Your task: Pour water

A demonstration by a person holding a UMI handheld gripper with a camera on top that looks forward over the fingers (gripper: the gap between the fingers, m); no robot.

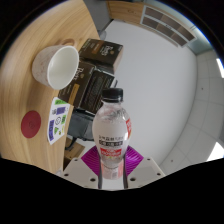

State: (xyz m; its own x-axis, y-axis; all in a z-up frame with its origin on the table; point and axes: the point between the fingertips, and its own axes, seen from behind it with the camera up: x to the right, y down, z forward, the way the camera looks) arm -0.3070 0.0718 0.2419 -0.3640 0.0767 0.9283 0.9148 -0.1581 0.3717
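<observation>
A clear plastic water bottle (pixel 112 130) with a black cap and a red-and-white label stands upright between my fingers. My gripper (pixel 112 162) is shut on the water bottle, both purple pads (pixel 91 157) pressing its lower body. The bottle hangs above the floor, off the table's edge. A white cup (pixel 57 66) lies tilted on the wooden table (pixel 45 35), beyond the bottle and to the left, its mouth facing me.
Dark boxes (pixel 98 55) sit on the table beside the cup. A green-and-white carton (pixel 58 120) and a red round object (pixel 31 123) lie nearer. A white radiator-like unit (pixel 165 27) stands against the far wall over grey floor.
</observation>
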